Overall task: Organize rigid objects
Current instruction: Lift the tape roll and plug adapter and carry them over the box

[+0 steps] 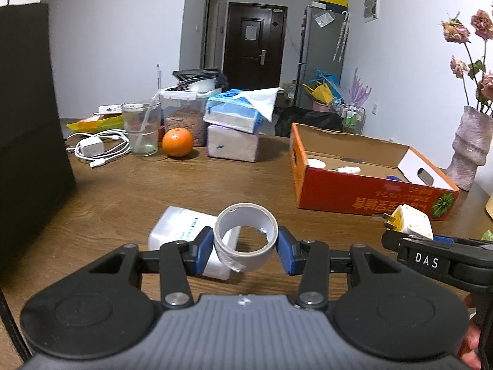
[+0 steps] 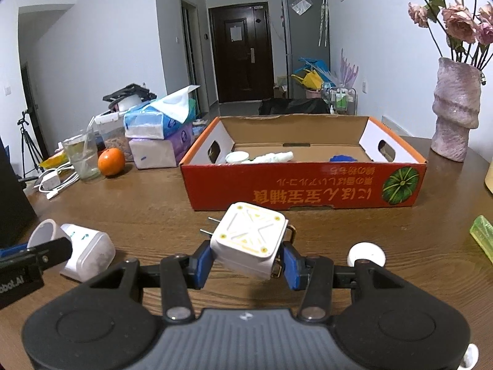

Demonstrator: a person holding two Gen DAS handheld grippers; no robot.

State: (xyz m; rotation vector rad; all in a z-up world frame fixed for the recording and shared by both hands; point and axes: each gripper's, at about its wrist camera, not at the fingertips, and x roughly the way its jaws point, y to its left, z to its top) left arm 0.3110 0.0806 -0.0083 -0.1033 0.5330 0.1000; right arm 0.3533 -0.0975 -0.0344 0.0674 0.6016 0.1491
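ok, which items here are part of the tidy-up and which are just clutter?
In play:
- left gripper, shut on white tape roll
- right gripper, shut on white square plug adapter
- open orange cardboard box
- white plastic bottle

Clutter:
- orange fruit
- glass cup
- stacked tissue packs
- white charger cable
- pink vase

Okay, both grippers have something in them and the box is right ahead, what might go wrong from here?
1. The left gripper pinches the tape roll across its thin, hollow ring, so it may squash or twist free.
2. The right gripper holds the plug adapter tilted, low on its smooth sides; it might slip.
3. The adapter's metal prongs stick out sideways and could catch the cardboard box wall going in.
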